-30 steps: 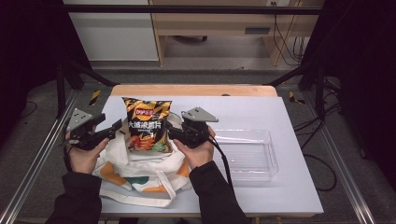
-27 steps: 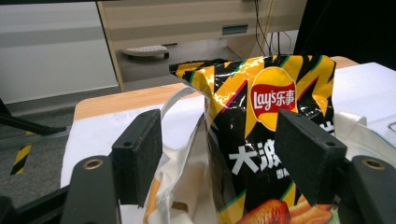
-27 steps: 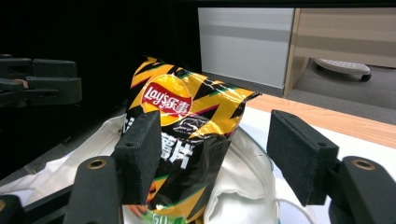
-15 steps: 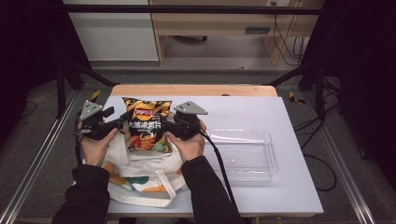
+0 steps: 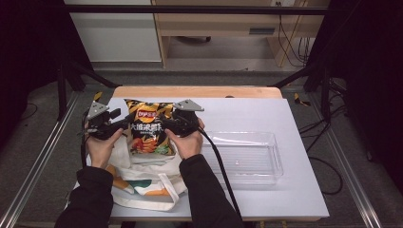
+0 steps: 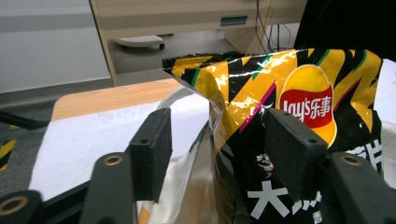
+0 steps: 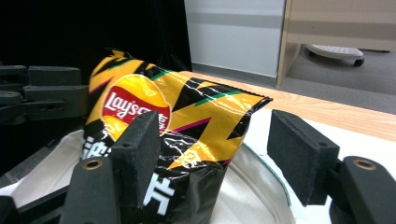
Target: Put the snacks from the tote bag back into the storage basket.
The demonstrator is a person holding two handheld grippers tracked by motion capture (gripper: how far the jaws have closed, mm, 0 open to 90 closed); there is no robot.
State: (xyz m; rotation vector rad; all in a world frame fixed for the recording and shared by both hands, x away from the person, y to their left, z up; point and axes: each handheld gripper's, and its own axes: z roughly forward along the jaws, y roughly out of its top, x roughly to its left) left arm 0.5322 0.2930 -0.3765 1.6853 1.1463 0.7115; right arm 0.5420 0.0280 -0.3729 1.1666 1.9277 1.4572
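Observation:
A black and yellow Lay's chips bag (image 5: 149, 128) stands upright in the mouth of a white printed tote bag (image 5: 142, 183) on the table. My left gripper (image 5: 124, 126) is at the chips bag's left edge and my right gripper (image 5: 167, 126) at its right edge. In the left gripper view the jaws stand wide apart, open, around the chips bag's (image 6: 289, 88) side edge, with the left gripper (image 6: 219, 149) not pressing it. In the right gripper view the chips bag's (image 7: 154, 102) other edge lies between the spread jaws of the open right gripper (image 7: 219, 149).
A clear plastic tray (image 5: 240, 134) lies empty on the white tabletop, right of the right hand. A wooden strip (image 5: 195, 91) runs along the table's far edge. Metal frame rails flank the table on both sides.
Both grippers have moved away from the person, up along the sides of the chips bag, and the right one has shifted a little left. The chips bag has hardly moved.

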